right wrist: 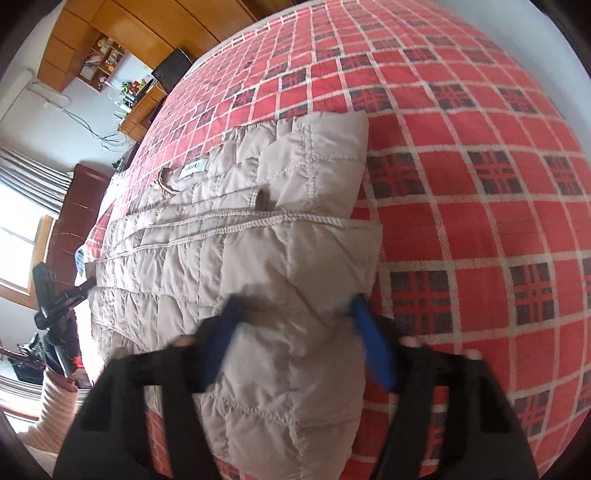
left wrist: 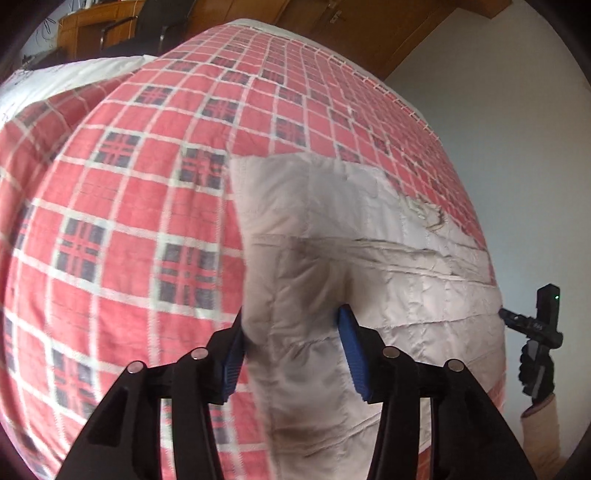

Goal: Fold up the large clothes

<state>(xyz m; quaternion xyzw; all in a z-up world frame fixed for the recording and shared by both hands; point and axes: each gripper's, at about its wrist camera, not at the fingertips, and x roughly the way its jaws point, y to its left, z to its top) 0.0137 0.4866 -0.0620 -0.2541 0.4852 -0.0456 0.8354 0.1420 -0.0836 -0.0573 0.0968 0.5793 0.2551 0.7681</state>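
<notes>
A beige quilted jacket (left wrist: 388, 266) lies partly folded on a red plaid bedspread (left wrist: 140, 192). My left gripper (left wrist: 291, 350) is open, and its blue pads straddle the jacket's left edge, with puffy fabric bulging between them. In the right wrist view the jacket (right wrist: 207, 258) shows its collar label and a folded-over sleeve. My right gripper (right wrist: 295, 332) is also open, straddling the jacket's near right corner, with its fingers blurred. Each view shows the other gripper held in a gloved hand at the jacket's far side: the right gripper (left wrist: 543, 321) and the left gripper (right wrist: 55, 295).
The plaid bedspread (right wrist: 480, 184) reaches far past the jacket. Wooden cabinets (right wrist: 122, 29), a desk with clutter (right wrist: 136, 99) and a curtained window (right wrist: 26, 206) stand beyond the bed. A pale wall (left wrist: 517, 147) runs along the bed's right side, and a black chair (left wrist: 147, 29) stands at the back.
</notes>
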